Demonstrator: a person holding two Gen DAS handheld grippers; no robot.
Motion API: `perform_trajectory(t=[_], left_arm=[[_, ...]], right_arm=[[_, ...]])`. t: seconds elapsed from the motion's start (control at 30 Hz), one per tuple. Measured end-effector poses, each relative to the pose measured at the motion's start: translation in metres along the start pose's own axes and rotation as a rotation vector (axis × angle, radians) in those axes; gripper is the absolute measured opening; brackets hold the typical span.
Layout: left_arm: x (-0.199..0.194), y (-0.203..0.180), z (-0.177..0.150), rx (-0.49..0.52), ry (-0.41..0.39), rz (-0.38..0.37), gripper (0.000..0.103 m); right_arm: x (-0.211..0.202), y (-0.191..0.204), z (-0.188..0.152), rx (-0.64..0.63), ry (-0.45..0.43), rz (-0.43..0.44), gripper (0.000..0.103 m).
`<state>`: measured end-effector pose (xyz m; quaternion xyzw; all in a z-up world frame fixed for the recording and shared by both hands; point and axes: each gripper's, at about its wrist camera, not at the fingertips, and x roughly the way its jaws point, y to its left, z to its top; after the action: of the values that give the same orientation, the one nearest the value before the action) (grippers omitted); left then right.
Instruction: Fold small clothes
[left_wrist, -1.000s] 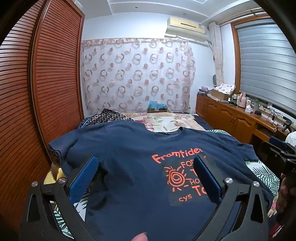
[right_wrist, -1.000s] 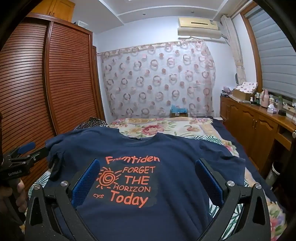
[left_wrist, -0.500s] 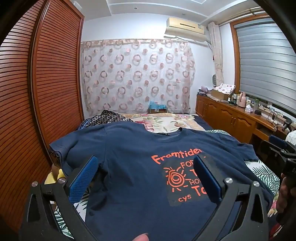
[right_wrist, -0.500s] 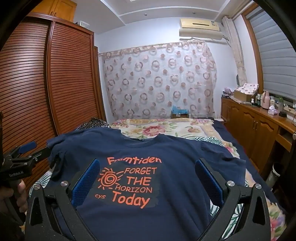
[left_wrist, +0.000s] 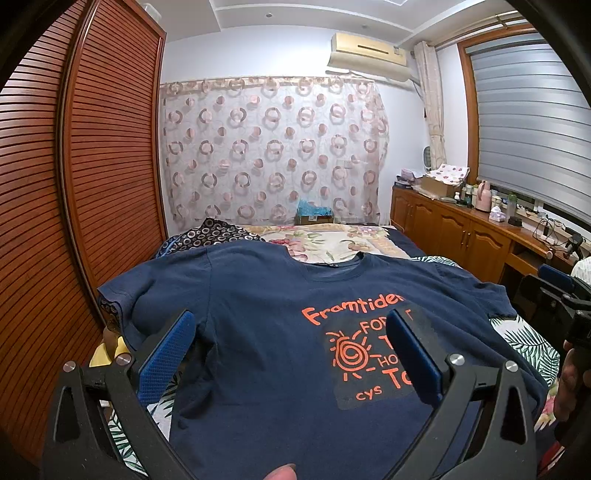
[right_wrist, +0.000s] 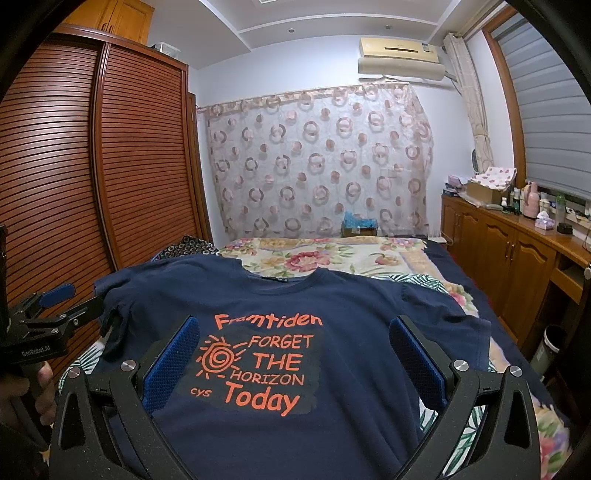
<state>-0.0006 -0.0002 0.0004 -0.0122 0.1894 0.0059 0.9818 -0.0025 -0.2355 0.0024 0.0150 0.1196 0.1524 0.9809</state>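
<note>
A navy T-shirt (left_wrist: 258, 332) with orange print lies spread flat, front up, on the bed, collar pointing away from me; the right wrist view shows the same T-shirt (right_wrist: 351, 317). My left gripper (left_wrist: 288, 354) hovers open over its left half, nothing between the blue pads. My right gripper (right_wrist: 291, 362) is open above the printed chest, holding nothing. In the right wrist view the left gripper (right_wrist: 55, 299) appears at the left edge beside the sleeve, held by a hand. In the left wrist view the right gripper (left_wrist: 557, 284) shows at the right edge.
A floral bedspread (right_wrist: 332, 254) covers the bed, with a patterned dark cloth (left_wrist: 207, 232) near the far left. A slatted wooden wardrobe (left_wrist: 74, 184) stands along the left. A wooden cabinet (right_wrist: 517, 251) with bottles runs along the right; a bin (right_wrist: 550, 347) stands beside it.
Both cameras have drifted slightly, so the shirt sits a little lower in view. The shirt itself has not moved, and both grippers stay open.
</note>
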Motion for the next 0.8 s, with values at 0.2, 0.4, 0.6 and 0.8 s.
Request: perform_trajectory(t=[0.2,0.4,0.6,0.8], left_arm=[[0.0002,-0.0002,-0.0001,0.002,0.000,0.000,0.103],[0.0001,-0.0001,0.0000,0.002,0.000,-0.001,0.103],[0.0000,-0.0002,0.0000,0.003,-0.001,0.001,0.103],[0.0001,-0.0004,0.0000,0.004,-0.001,0.001,0.103]], right_arm=[[-0.0002,-0.0001,-0.0006,0.002,0.001,0.001,0.103],[-0.0020,-0.0003,-0.0015,0.003,0.002,0.003,0.103],[-0.0013,-0.0017,-0.0025,0.005,0.003,0.004,0.103],[-0.0014,-0.0013,-0.0024,0.006,0.004,0.005,0.103]])
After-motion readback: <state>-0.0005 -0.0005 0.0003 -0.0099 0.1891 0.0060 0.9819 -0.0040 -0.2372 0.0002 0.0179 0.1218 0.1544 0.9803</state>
